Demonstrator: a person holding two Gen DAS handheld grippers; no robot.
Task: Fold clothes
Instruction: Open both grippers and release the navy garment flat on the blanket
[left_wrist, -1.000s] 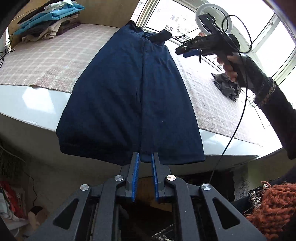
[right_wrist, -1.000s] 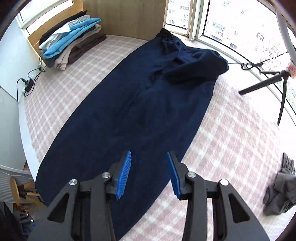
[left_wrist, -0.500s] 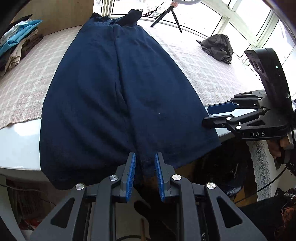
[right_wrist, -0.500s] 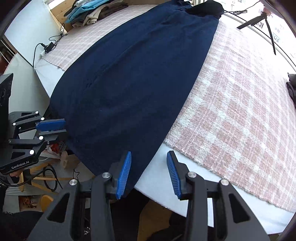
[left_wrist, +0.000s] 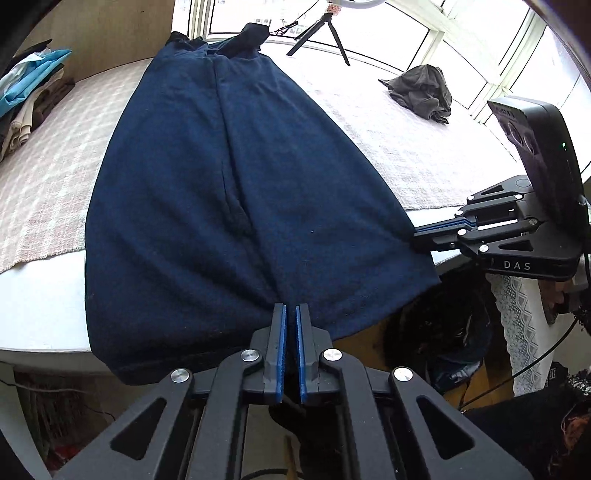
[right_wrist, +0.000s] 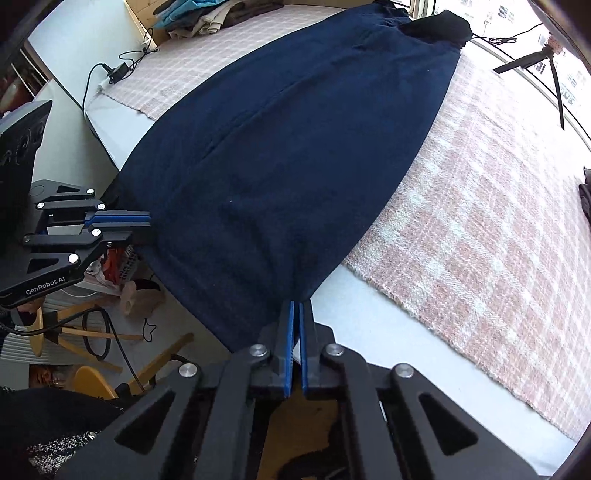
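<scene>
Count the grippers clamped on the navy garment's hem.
2: left gripper pinches the navy garment mid-hem; right gripper pinches its corner by the plaid mat.

Both tools are matte black plastic with open triangular cutouts in the linkage arms and round silver screws at every pivot. The left tool (left_wrist: 290, 314) has slim black fingers lined with ribbed blue pads (left_wrist: 282, 350) — same deal on the right tool (right_wrist: 296, 310). Seen from the side, the right one says "DAS" in pale letters, with a black camera box on top and a tiny green light. The left one reads "GenRobot.AI". Black cables trail off both handles — a dark knit sleeve shows too.
</scene>
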